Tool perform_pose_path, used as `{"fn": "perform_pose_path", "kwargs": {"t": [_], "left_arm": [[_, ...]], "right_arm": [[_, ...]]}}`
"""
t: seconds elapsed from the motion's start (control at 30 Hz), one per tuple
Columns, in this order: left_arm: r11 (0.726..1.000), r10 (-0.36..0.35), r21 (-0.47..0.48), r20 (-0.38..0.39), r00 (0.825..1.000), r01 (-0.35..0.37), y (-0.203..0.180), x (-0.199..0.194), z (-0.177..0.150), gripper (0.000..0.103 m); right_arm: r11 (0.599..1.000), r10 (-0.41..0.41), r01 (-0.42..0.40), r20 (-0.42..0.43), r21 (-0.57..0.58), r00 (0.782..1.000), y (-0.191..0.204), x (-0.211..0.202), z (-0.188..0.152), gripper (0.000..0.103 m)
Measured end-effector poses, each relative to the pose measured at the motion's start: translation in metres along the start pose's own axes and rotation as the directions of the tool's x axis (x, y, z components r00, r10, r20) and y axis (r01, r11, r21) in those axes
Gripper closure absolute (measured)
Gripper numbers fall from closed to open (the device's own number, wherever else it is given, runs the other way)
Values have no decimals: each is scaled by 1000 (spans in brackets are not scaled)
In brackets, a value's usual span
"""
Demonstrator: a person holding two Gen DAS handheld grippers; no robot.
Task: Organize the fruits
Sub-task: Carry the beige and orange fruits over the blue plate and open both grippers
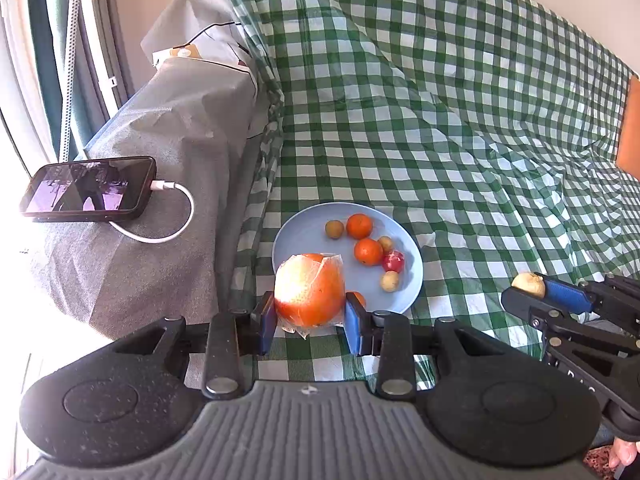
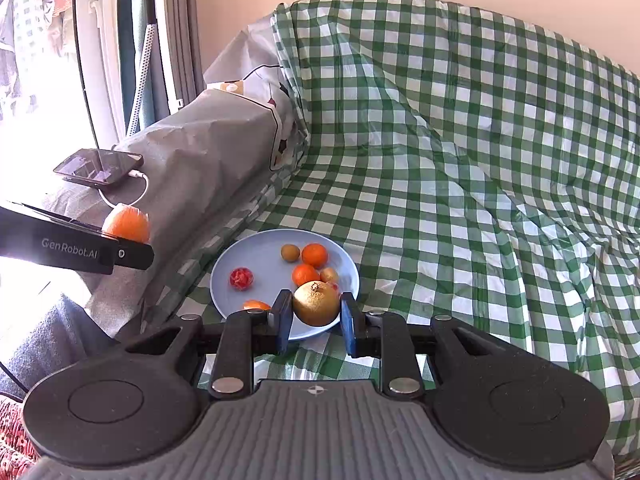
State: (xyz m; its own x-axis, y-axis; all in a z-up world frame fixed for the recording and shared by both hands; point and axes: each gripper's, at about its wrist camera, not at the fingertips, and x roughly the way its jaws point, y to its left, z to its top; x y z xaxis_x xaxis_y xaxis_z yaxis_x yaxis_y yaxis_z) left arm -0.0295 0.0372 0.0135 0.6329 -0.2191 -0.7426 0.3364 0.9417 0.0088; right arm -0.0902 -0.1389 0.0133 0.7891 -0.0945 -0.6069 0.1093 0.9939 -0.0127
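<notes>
My left gripper (image 1: 310, 314) is shut on a large orange fruit in clear plastic wrap (image 1: 310, 290), held above the near rim of a light blue plate (image 1: 304, 236). My right gripper (image 2: 316, 314) is shut on a round yellow-brown fruit (image 2: 316, 304), held over the plate's (image 2: 256, 256) near edge. The plate holds two small oranges (image 2: 315, 255), several small brownish fruits (image 2: 290, 252), a red fruit (image 2: 241, 278) and an orange piece at the near rim (image 2: 256, 305). The right gripper (image 1: 532, 292) shows at the right in the left wrist view. The left gripper with its wrapped fruit (image 2: 128, 222) shows at the left in the right wrist view.
The plate sits on a green and white checked cloth (image 1: 440, 140) over a sofa seat and backrest. A grey covered armrest (image 1: 160, 160) at the left carries a phone (image 1: 88, 188) with a white charging cable (image 1: 168, 224). A window is at the far left.
</notes>
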Motion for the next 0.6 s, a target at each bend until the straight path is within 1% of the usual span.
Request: {"fn": "perform_pose_path", "kwargs": {"t": [0.37,0.6], "left_arm": [[1000,10,3,-28,1000,-10,2,35,27,64],[1000,14,0,-67,998,-14,3,70,44,64]], "right_arm": [[1000,4,-3,-46,15,999,-6,33,5,76],[1000,7,-6,-66,16,998,-7,68,15,76]]}}
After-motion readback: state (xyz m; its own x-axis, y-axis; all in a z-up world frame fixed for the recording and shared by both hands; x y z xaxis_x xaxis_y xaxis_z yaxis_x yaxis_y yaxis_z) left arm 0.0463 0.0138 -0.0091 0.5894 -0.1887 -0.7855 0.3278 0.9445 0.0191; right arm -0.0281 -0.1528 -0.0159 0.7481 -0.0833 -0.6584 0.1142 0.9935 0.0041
